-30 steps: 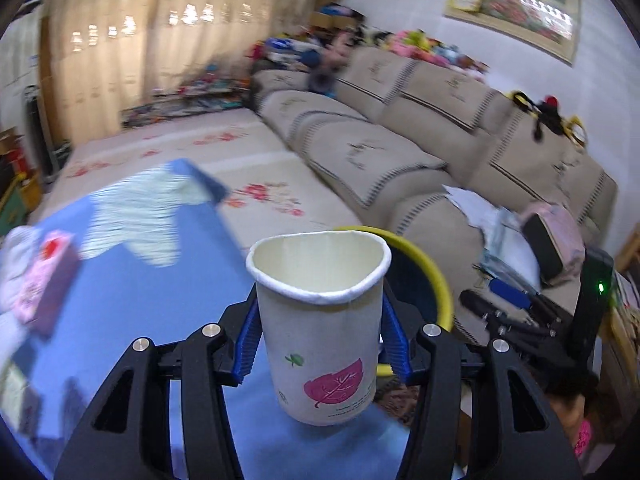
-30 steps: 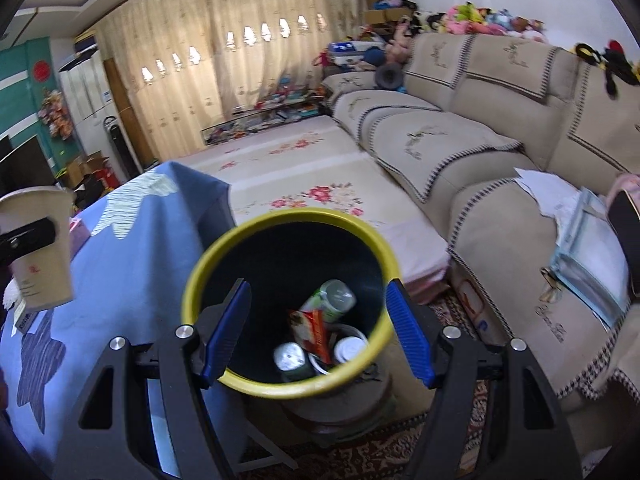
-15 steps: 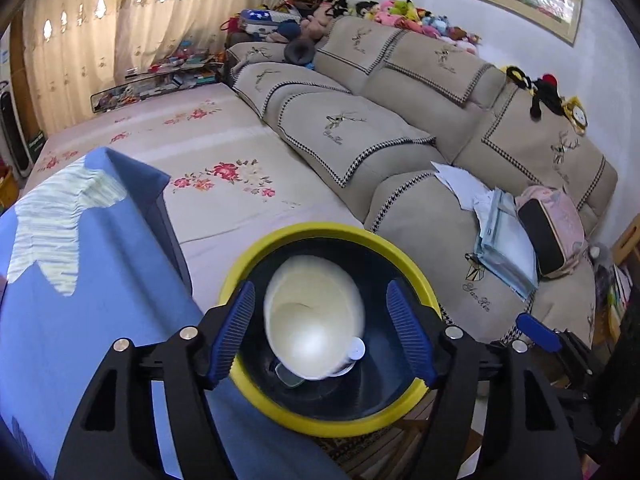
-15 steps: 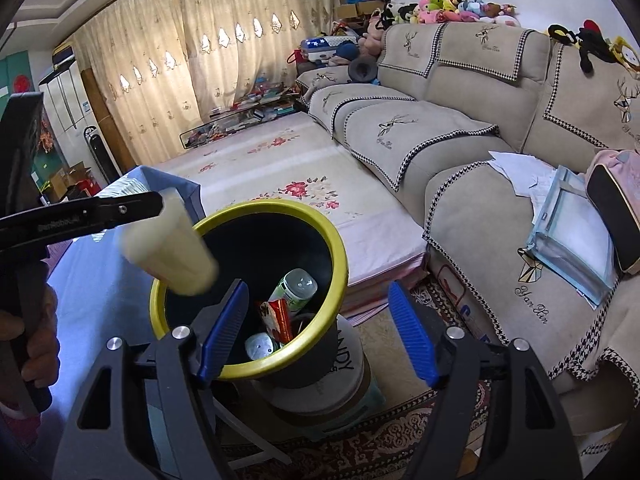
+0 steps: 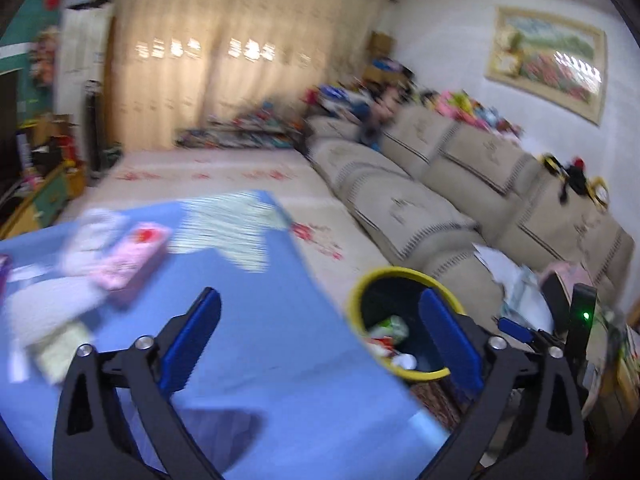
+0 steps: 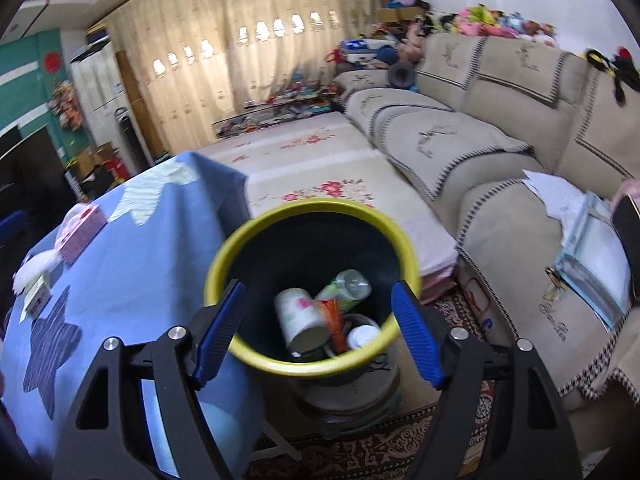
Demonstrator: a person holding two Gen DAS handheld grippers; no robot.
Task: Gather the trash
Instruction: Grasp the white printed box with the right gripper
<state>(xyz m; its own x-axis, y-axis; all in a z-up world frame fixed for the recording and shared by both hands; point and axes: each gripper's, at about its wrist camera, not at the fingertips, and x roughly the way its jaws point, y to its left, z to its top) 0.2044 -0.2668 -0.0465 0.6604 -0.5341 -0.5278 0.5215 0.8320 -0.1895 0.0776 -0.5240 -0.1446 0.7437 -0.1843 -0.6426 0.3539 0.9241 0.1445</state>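
Paper cup [image 6: 299, 319] is down in the yellow-rimmed bin [image 6: 256, 236] now, out of my left gripper [image 5: 320, 336], which swings back over the blue tablecloth [image 5: 256, 320], spread and empty; right gripper [image 6: 316, 324] hovers spread above the bin, so next piece of trash

Counter [image 6: 132, 280] under blue cloth [image 5: 260, 340], pale zigzag patch [image 6: 152, 192] toward far corner, dark striped star patch [image 6: 48, 344] near front edge. On cloth, left side: pink box [image 6: 80, 232], white crumpled item [image 6: 36, 268] just beside it, small card [image 6: 38, 298] nearer. Left view blurred; same pink box [image 5: 132, 256] visible. Floor: patterned rug [image 6: 380, 448] beside counter; round stand [image 6: 352, 396] on rug, bin [image 6: 312, 216] on top of stand.
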